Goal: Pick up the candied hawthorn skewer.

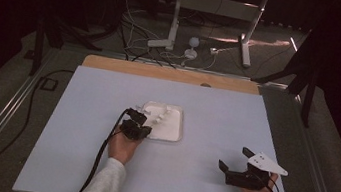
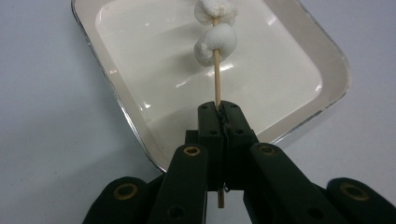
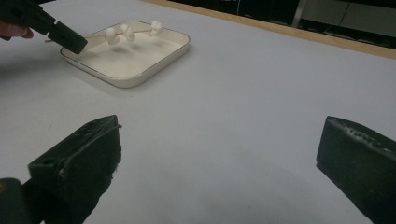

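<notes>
Over one white tray (image 2: 334, 70), the left gripper (image 2: 223, 108) pinches one stick (image 2: 216, 84) with three marshmallows (image 3: 127, 31), while the right gripper (image 3: 219, 154) sits with jaws wide apart

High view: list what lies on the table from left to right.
left gripper → white tray → right gripper

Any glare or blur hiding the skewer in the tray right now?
Left gripper view: skewer sharp, small highlights on the tray floor, none over the marshmallows. Right gripper view: own jaws soft, tray crisp, with the left gripper at its rim. High view: dim, and the white pieces blend into the tray.
</notes>
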Tool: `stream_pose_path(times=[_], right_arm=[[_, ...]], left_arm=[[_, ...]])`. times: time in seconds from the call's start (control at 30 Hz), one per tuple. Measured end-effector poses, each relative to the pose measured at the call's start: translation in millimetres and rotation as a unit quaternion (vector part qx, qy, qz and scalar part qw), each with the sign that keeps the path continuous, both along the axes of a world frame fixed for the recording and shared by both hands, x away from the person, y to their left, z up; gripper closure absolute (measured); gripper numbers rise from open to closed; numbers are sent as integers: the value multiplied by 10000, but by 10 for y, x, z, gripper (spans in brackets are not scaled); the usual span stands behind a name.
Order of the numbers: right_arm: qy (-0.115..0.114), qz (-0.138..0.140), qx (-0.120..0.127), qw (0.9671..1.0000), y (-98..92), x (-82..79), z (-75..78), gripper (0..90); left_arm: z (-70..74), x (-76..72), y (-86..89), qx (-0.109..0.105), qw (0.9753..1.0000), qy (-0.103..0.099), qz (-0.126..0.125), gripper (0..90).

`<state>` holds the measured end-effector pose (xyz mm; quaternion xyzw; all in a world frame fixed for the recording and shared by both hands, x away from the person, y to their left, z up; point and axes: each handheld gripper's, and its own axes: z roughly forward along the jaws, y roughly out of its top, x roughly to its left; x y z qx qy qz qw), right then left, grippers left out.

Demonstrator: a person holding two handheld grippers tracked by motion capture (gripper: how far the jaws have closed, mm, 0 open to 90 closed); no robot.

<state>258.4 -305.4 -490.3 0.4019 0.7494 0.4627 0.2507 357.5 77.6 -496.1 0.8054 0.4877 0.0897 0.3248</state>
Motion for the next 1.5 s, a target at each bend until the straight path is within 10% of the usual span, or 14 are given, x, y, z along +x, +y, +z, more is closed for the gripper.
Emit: stream_pose_path(times=[1.5], right_arm=[[-283, 172, 8, 9995, 34, -8, -13, 0]], left_arm=[[172, -515, 643, -604, 9940, -913, -90, 895]])
